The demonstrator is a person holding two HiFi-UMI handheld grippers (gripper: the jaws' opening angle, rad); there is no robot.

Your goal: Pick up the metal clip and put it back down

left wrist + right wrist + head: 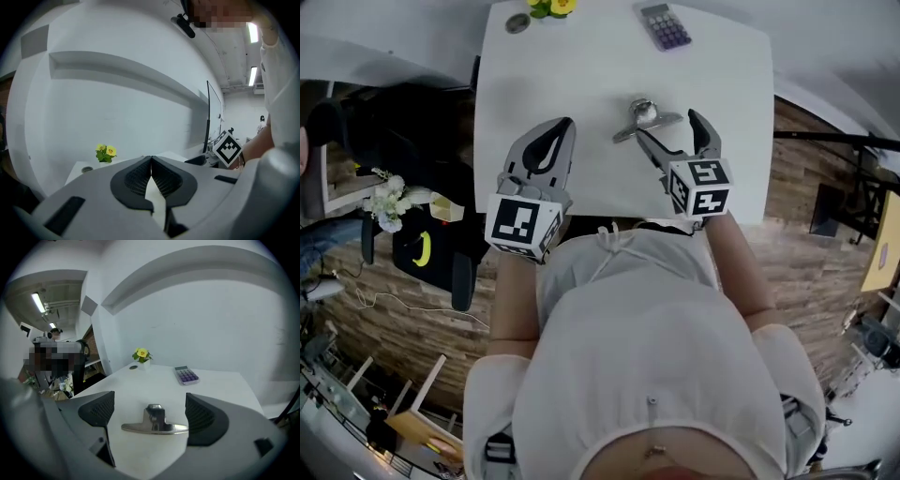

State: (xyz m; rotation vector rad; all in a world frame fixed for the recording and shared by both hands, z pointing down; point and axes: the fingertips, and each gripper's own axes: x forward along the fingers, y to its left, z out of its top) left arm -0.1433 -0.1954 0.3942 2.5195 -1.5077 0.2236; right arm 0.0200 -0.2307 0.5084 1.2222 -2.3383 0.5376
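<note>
**Low, polished clip may escape the open jaws**

The white counter [581,103] is mostly bare. The left hand-held gripper [565,127] is kept to the side, with its jaws pressed together on nothing. The right hand-held gripper [673,131] is spread wide. The metal clip [154,423] is seen flat on the counter between its jaws and is touched by neither. As the clip looks low and smooth, it could be pushed away, or pinched at one end only and dropped.

Glossy polished metal clip [154,423] on a smooth, matt white table [581,84].
</note>
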